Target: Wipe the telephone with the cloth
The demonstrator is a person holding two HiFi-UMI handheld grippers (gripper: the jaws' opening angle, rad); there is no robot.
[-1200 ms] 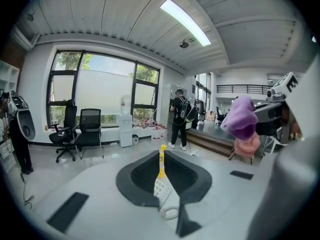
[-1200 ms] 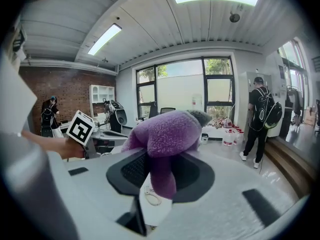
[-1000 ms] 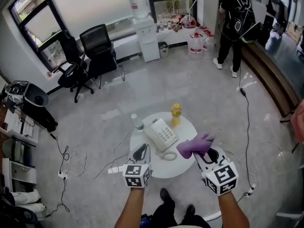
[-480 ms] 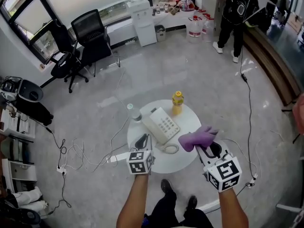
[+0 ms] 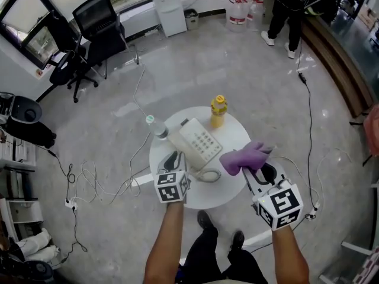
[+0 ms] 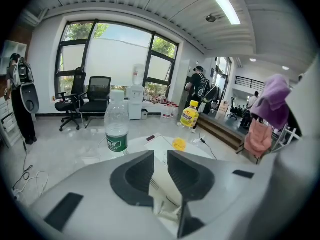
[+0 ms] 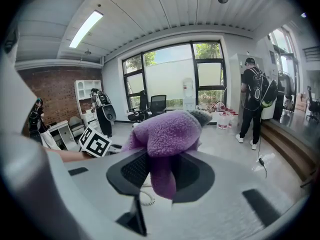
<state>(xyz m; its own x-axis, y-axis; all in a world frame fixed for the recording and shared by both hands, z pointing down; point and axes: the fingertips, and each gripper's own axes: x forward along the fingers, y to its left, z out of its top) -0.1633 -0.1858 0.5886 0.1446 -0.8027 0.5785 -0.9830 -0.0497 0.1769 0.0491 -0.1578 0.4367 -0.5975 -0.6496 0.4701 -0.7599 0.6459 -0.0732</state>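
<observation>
A white telephone [image 5: 196,142] lies on the round white table [image 5: 228,182], its coiled cord [image 5: 208,175] at the near end. My left gripper [image 5: 173,160] hovers at the phone's near left edge. Its jaws are opening by a narrow slit with nothing between them, and the phone [image 6: 161,144] shows beyond them in the left gripper view [image 6: 160,156]. My right gripper [image 5: 256,169] is shut on a purple fluffy cloth [image 5: 243,157], held just right of the phone. The cloth [image 7: 167,131] bulges over and hangs between the jaws [image 7: 162,160].
A yellow bottle [image 5: 218,110] stands at the table's far edge and a clear water bottle [image 5: 157,126] at its left rim. Cables [image 5: 89,182] trail over the floor on the left. Office chairs [image 5: 95,22] and a standing person [image 5: 290,5] are farther off.
The head view has shifted, so the table sits higher in the picture. My left gripper has edged a little closer to the phone. The right gripper still holds the cloth beside it.
</observation>
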